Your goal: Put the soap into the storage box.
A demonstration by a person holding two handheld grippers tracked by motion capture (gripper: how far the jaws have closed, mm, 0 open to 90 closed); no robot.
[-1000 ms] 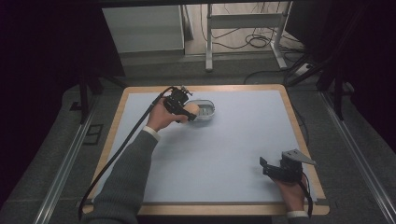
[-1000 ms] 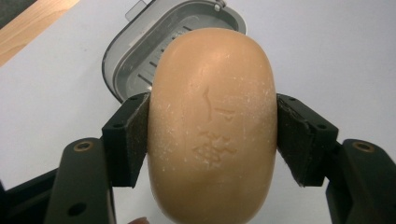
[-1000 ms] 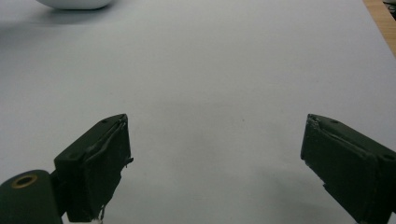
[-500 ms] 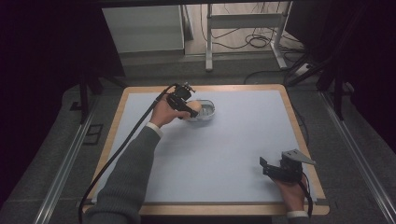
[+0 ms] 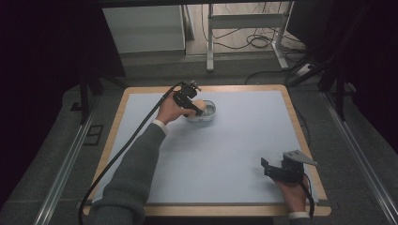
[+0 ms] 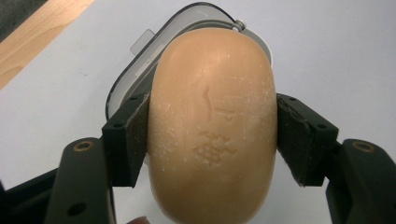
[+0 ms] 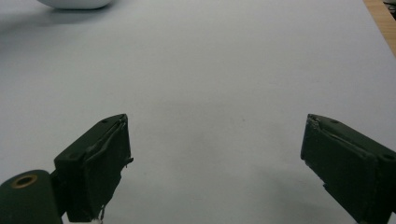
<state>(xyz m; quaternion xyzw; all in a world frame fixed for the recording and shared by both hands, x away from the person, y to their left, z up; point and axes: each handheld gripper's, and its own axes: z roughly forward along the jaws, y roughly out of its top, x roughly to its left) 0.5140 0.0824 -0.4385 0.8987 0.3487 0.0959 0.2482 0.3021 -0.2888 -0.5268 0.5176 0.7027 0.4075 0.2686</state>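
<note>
soap bar [image 6: 212,126]: one tan oval bar, clamped across its short width in the left gripper [image 6: 212,135]; in the high view it sits at about 11 o'clock on the table, directly above the dish.
table [image 5: 234,154]: one, pale blue mat with a wooden rim.
soap dish [image 6: 140,60]: one clear oval dish, lying past the bar at 12 o'clock from the tongs; its rim peeks out behind the bar's far end.
key relation: the bar's long axis runs along the jaws and lines up with the dish's long axis, so i judge a short drop would seat it.
left gripper: pads pressed on both flanks of the bar.
right gripper [image 7: 215,158]: one, jaws wide, holding nothing, at about 5 o'clock on the table, well apart from the dish; the left hand is the nearer one.
</note>
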